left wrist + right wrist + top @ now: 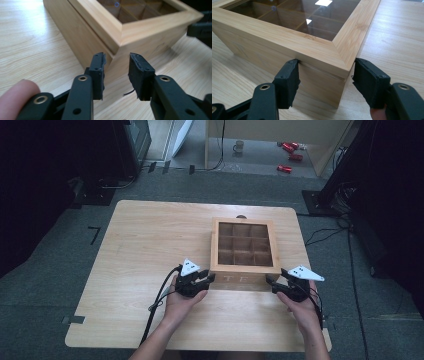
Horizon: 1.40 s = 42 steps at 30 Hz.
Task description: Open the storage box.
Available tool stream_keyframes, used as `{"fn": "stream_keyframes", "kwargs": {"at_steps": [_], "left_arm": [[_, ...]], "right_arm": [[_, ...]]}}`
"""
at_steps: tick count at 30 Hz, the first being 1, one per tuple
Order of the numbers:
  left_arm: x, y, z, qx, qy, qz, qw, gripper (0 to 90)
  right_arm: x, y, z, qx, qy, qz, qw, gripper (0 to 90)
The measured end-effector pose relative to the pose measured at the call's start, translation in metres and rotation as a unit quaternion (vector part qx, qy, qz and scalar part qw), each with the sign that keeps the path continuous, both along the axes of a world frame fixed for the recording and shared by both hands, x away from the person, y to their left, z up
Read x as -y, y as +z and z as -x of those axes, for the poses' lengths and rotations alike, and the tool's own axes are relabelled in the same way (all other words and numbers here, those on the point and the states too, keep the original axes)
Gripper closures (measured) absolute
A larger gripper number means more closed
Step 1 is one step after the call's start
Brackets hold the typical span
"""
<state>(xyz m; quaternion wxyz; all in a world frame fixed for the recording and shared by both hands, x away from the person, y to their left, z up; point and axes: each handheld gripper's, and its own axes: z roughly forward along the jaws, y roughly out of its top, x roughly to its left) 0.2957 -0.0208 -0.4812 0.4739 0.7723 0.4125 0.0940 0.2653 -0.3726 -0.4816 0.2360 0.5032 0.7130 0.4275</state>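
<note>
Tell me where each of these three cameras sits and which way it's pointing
High view: above the person's side, looking forward and down on the table; both forearms, left gripper, right gripper.
Left gripper view: on the left gripper, facing the wooden box corner; fingers apart, a fingertip beside.
Right gripper view: on the right gripper, fingers straddling another corner.
All share the box.

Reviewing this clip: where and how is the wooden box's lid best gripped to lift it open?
Probably the lid's overhanging front lip, at the two near corners, approached from the person's side. The wooden box has a glass-paned lid whose frame juts past the body, leaving a ledge. The left gripper and right gripper already straddle those corners, jaws apart.
</note>
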Motion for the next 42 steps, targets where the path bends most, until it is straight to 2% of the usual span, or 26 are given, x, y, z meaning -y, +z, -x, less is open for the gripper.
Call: {"fn": "stream_keyframes", "kwargs": {"at_steps": [4, 6, 9, 12, 16, 20, 22, 24, 27, 29, 30, 34, 38, 39, 42], "left_arm": [[-0.018, -0.005, 0.006, 0.002, 0.005, -0.009, 0.9999, 58.7], [-0.033, -0.010, 0.011, 0.001, 0.017, -0.014, 0.9998, 56.0], [-0.051, -0.017, 0.016, -0.009, 0.032, -0.024, 0.9991, 49.7], [-0.070, -0.021, 0.021, -0.018, 0.050, -0.041, 0.9978, 45.3], [-0.086, -0.022, 0.028, -0.017, 0.062, -0.062, 0.9960, 39.4], [-0.102, -0.022, 0.036, -0.013, 0.077, -0.090, 0.9929, 31.3], [-0.111, -0.022, 0.040, -0.013, 0.091, -0.111, 0.9896, 26.2], [-0.118, -0.023, 0.043, -0.014, 0.098, -0.114, 0.9886, 20.9], [-0.133, -0.024, 0.050, -0.014, 0.108, -0.130, 0.9856, 18.5], [-0.146, -0.026, 0.055, -0.014, 0.120, -0.139, 0.9829, 18.2], [-0.155, -0.028, 0.057, -0.017, 0.130, -0.145, 0.9807, 18.0], [-0.177, -0.031, 0.062, -0.026, 0.155, -0.153, 0.9756, 17.7], [-0.193, -0.033, 0.065, -0.019, 0.186, -0.176, 0.9665, 17.7], [-0.196, -0.034, 0.065, -0.020, 0.192, -0.177, 0.9651, 17.7], [-0.200, -0.035, 0.063, -0.026, 0.195, -0.163, 0.9668, 17.6]], "right_arm": [[0.000, 0.001, 0.001, 0.006, -0.001, 0.000, 1.0000, 38.3], [-0.001, 0.002, 0.001, 0.007, -0.003, 0.001, 1.0000, 38.3], [-0.003, 0.003, 0.002, 0.010, -0.004, 0.004, 0.9999, 38.3], [-0.003, 0.005, 0.002, 0.012, -0.007, 0.002, 0.9999, 38.3], [-0.005, 0.006, 0.002, 0.012, -0.012, 0.004, 0.9999, 38.1], [-0.005, 0.007, 0.002, 0.014, -0.012, 0.003, 0.9998, 38.0], [-0.005, 0.008, 0.002, 0.015, -0.013, 0.002, 0.9998, 37.9], [-0.005, 0.010, 0.002, 0.017, -0.014, 0.000, 0.9997, 37.7], [-0.005, 0.013, 0.002, 0.022, -0.017, 0.005, 0.9996, 36.3], [-0.005, 0.015, 0.002, 0.026, -0.017, 0.010, 0.9995, 36.2], [-0.006, 0.015, 0.002, 0.027, -0.018, 0.010, 0.9994, 36.1], [-0.006, 0.020, 0.002, 0.037, -0.020, 0.008, 0.9991, 36.1], [-0.006, 0.023, 0.002, 0.044, -0.023, 0.008, 0.9987, 36.0], [-0.006, 0.024, 0.002, 0.046, -0.022, 0.008, 0.9986, 36.0], [-0.007, 0.027, 0.002, 0.052, -0.027, 0.004, 0.9983, 36.1]]}}
